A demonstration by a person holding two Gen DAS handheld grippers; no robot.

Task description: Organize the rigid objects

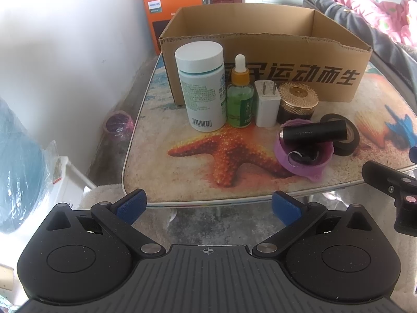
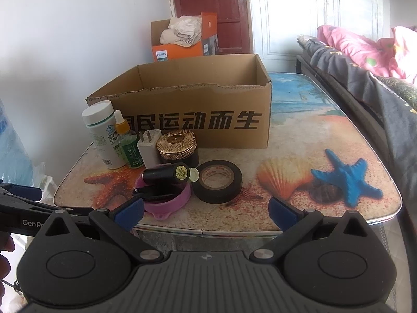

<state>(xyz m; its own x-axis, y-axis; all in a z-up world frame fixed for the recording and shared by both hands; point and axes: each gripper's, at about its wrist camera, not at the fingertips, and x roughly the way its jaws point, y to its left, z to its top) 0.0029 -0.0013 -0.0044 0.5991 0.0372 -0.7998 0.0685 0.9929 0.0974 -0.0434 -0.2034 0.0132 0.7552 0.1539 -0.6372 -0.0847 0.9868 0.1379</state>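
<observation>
Both the left gripper (image 1: 208, 206) and the right gripper (image 2: 206, 212) hover just off the near edge of the beach-printed glass table (image 2: 338, 130), blue-padded jaws spread wide and holding nothing. Along the table's left edge, before the open brown cardboard box (image 2: 208, 99), stand a white-capped pill bottle (image 1: 202, 88), a green dropper bottle (image 1: 239, 96), a white plug adapter (image 1: 267, 104) and a gold-lidded dark jar (image 1: 298, 101). Nearer, a black cylinder (image 1: 315, 131) lies across a purple bowl (image 1: 302, 154) whose dark contents are hard to make out, touching a black tape roll (image 2: 219, 181).
</observation>
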